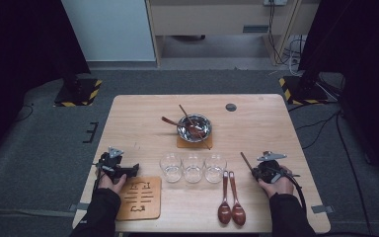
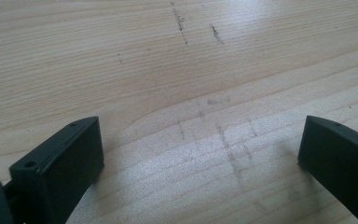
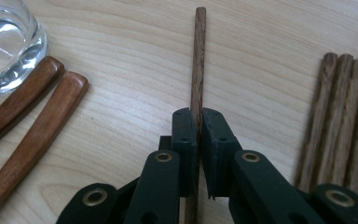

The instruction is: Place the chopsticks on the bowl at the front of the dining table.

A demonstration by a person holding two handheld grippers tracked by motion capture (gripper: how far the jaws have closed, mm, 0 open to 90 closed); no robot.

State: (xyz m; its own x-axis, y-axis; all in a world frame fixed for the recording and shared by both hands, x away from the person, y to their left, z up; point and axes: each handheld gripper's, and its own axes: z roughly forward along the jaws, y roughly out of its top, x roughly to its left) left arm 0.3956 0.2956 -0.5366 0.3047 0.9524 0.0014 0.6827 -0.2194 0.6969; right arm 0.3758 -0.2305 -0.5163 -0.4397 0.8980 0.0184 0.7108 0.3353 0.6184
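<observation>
The right gripper (image 3: 196,126) has its 2 black jaws pressed together on 1 chopstick (image 3: 197,56). The jaws grip the chopstick partway along, and its far end points away over the bare table (image 3: 261,42). I cannot tell if the chopstick lies on the wood or is lifted a little. In the high view the right gripper (image 1: 254,171) is near the table's right front part, in the person's right hand (image 1: 278,185), and the chopstick (image 1: 246,161) sticks out from it toward the glasses.

In the right gripper view, 4 more chopsticks (image 3: 342,126) lie side by side, touching each other, to the right of the jaws and apart from the held one. To the left of the jaws are the handles of 2 spoons (image 3: 32,112), and beyond them is 1 glass (image 3: 7,42). In the high view the 2 spoons (image 1: 231,197) lie together at the front, with bowls toward the person, just in front of the rightmost of 3 glasses (image 1: 193,167) standing in a row.

The left gripper (image 2: 200,154) is wide open with nothing between the jaws, over bare wood. In the high view it (image 1: 131,170) is near the table's left edge, just behind a mat (image 1: 140,198).

Behind the glasses, a bowl (image 1: 194,127) stands on a coaster (image 1: 183,143), with spoons in it.
</observation>
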